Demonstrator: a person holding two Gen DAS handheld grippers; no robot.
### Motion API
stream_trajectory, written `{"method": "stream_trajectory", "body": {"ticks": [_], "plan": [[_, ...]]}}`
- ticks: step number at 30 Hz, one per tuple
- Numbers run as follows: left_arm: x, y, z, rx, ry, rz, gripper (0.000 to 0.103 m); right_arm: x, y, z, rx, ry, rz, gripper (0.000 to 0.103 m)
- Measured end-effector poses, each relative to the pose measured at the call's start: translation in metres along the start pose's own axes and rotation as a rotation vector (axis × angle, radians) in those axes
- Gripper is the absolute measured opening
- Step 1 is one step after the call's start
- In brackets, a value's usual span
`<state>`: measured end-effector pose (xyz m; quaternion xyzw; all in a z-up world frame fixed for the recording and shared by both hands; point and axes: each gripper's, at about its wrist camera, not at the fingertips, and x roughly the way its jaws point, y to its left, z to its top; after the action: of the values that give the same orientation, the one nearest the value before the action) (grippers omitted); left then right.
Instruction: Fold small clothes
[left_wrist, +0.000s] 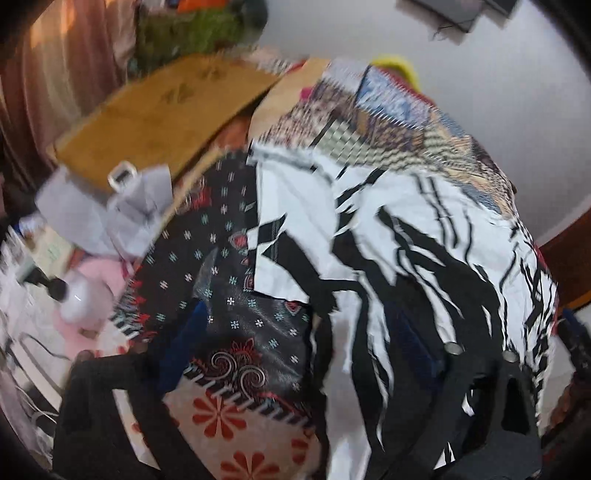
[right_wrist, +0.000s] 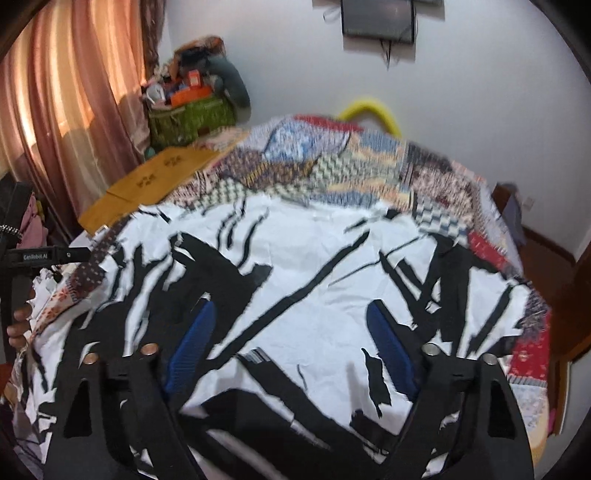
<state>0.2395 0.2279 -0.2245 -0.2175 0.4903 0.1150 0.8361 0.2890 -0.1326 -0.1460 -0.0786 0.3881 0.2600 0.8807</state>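
Note:
A white garment with black streaks (right_wrist: 314, 266) lies spread across a bed covered by a patchwork quilt (right_wrist: 332, 162). My right gripper (right_wrist: 291, 336) hovers over the garment's near middle, its blue pads (right_wrist: 192, 339) wide apart and nothing pinched between them. In the left wrist view the same garment (left_wrist: 388, 221) lies to the right of a dark cloth with small flowers (left_wrist: 221, 266). My left gripper (left_wrist: 295, 336) is open above the line where the two cloths meet. The picture is blurred, and I cannot tell whether either gripper touches fabric.
A yellow-brown board (right_wrist: 147, 181) lies at the bed's far left, with a green basket of clutter (right_wrist: 192, 118) and curtains (right_wrist: 66, 110) behind it. A crumpled grey cloth (left_wrist: 103, 210) and a pink item (left_wrist: 92, 295) lie left of the bed. A hand (right_wrist: 18, 325) grips a black handle at left.

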Motion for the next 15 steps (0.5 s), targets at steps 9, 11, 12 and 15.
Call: {"method": "stream_trajectory", "body": {"ticks": [9,11,12,15], "plan": [[0.051,0.033,0.010,-0.218,0.160,-0.199,0.091,0.063,-0.028,-0.001,0.034,0.178,0.056,0.066],[0.056,0.033,0.014,-0.230,0.172,-0.234,0.091,0.072,-0.032,-0.001,0.029,0.204,0.058,0.065],[0.058,0.032,0.017,-0.235,0.174,-0.251,0.091,0.076,-0.034,-0.003,0.025,0.218,0.055,0.065],[0.062,0.030,0.025,-0.231,0.181,-0.289,0.079,0.083,-0.040,-0.007,0.018,0.249,0.055,0.065]]}}
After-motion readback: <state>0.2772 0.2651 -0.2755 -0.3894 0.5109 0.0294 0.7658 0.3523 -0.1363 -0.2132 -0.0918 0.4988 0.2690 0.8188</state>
